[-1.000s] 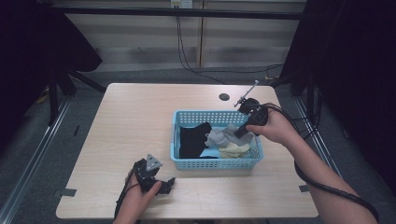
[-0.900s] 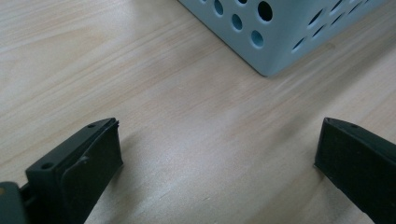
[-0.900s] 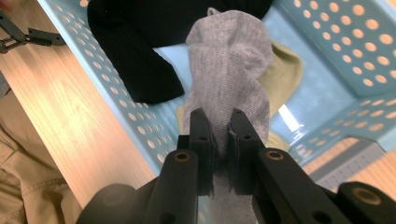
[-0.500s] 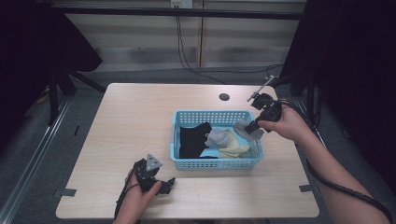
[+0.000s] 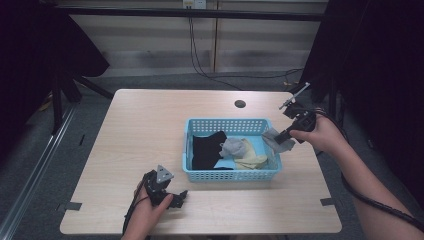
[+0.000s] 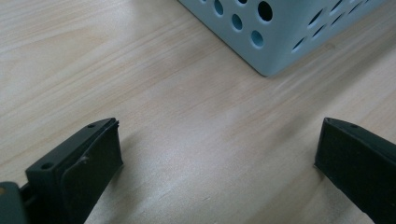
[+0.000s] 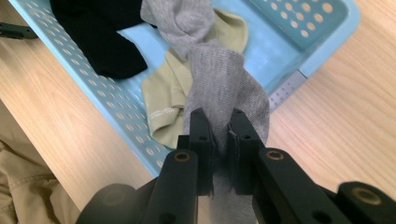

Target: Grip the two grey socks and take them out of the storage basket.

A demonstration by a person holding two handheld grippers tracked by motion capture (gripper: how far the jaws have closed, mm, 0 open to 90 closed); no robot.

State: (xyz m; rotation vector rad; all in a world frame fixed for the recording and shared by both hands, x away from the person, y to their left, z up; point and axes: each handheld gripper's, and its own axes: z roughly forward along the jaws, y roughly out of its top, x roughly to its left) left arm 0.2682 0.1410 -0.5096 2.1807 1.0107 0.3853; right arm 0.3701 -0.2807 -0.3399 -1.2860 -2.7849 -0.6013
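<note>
Jaws of the right gripper (image 7: 219,135) clenched a grey knitted sock (image 7: 226,88), now carried past the light-blue perforated plastic basket (image 5: 231,174)'s right rim; left gripper (image 6: 219,154) stayed released beside it.

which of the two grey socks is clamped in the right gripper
The flat grey sock hanging over the basket's right rim, pinched by the right gripper. The other grey sock lies bunched inside the basket.

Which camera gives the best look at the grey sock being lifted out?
The right gripper view: the grey sock hangs close up, pinched between the right gripper. The high view shows it small, above the basket's right edge. The left gripper view shows table and basket corner.
</note>
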